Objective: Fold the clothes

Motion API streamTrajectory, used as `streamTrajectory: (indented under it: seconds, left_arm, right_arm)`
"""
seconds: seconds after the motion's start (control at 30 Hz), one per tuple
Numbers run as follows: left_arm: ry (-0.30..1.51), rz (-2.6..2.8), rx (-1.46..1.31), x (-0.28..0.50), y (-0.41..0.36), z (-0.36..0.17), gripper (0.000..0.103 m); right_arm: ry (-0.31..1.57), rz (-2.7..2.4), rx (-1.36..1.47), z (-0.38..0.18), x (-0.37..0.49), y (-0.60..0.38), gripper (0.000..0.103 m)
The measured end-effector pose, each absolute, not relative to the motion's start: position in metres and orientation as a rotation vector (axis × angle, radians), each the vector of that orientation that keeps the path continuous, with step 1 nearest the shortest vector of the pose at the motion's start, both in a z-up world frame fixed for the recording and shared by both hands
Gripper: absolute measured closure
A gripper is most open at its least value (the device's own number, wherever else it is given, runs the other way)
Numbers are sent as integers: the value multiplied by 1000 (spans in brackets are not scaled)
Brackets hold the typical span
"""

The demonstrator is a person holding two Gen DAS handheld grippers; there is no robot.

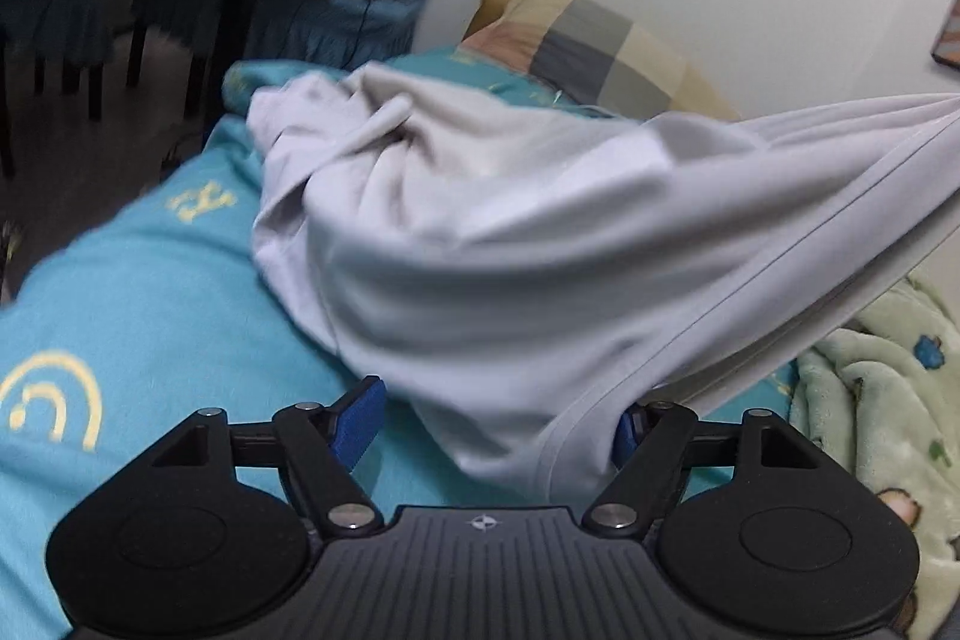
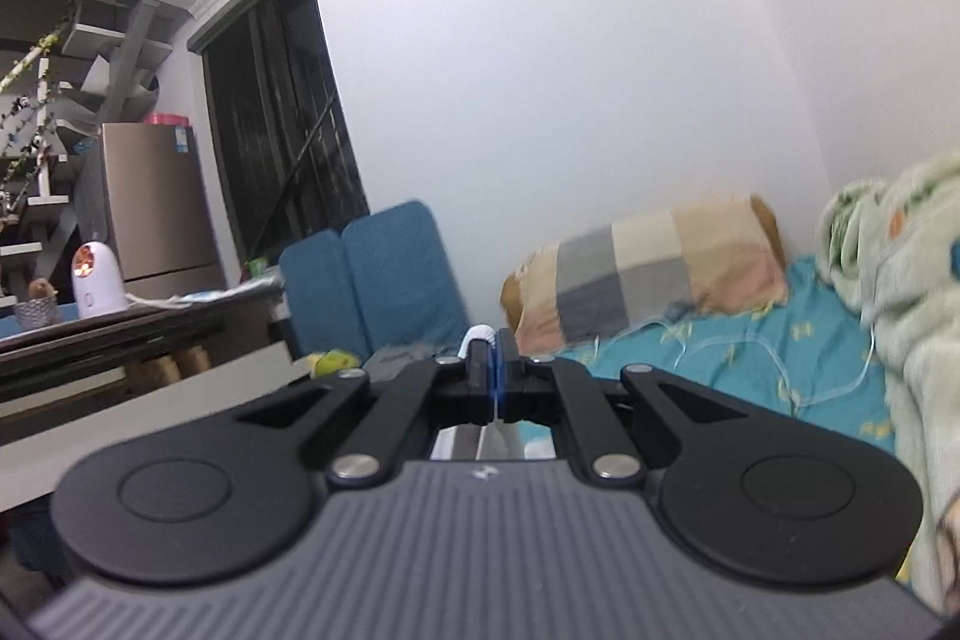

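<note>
A pale grey-white garment (image 1: 480, 244) lies bunched on the blue bedsheet (image 1: 150, 292) in the left wrist view, one end pulled taut up toward the upper right edge. My left gripper (image 1: 498, 421) is open, its blue pads either side of the garment's hemmed edge (image 1: 564, 436). In the right wrist view my right gripper (image 2: 495, 358) is shut on a small fold of white cloth (image 2: 478, 337) that pokes out above the fingertips; more of that cloth shows under the jaws (image 2: 492, 442). It is held above the bed.
A checked pillow (image 2: 654, 268) lies at the head of the bed by the white wall. A pale green fleece blanket (image 1: 888, 400) is heaped on the right. A blue chair (image 2: 372, 280) and dark table (image 2: 108, 334) stand to the left of the bed.
</note>
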State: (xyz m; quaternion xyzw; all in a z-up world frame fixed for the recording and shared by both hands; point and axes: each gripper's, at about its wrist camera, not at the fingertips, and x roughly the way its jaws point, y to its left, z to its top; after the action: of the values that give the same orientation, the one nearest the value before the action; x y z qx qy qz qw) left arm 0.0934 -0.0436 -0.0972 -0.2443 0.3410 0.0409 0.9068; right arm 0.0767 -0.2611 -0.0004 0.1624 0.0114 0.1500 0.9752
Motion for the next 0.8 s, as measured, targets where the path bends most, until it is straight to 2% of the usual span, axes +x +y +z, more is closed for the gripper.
streamTrajectory:
  seconds: [0.2, 0.37, 0.5, 0.57, 0.67, 0.8]
  left_arm:
    - [680, 175, -749, 74, 12, -93, 30]
    - [732, 188, -734, 70, 22, -90, 32]
    - [798, 160, -676, 67, 8, -97, 46]
    - [790, 144, -660, 67, 6, -95, 60]
    - [738, 139, -604, 66, 4, -83, 75]
    - [641, 154, -516, 63, 3, -61, 86]
  right_arm:
    - [21, 261, 350, -2, 88, -274, 99]
    - [31, 241, 355, -6, 87, -280, 99]
    - [49, 210, 349, -11, 86, -282, 99]
    - [72, 186, 350, -16, 86, -285, 99]
    - [107, 152, 348, -23, 88, -289, 99]
    - [132, 135, 371, -29, 88, -293, 99]
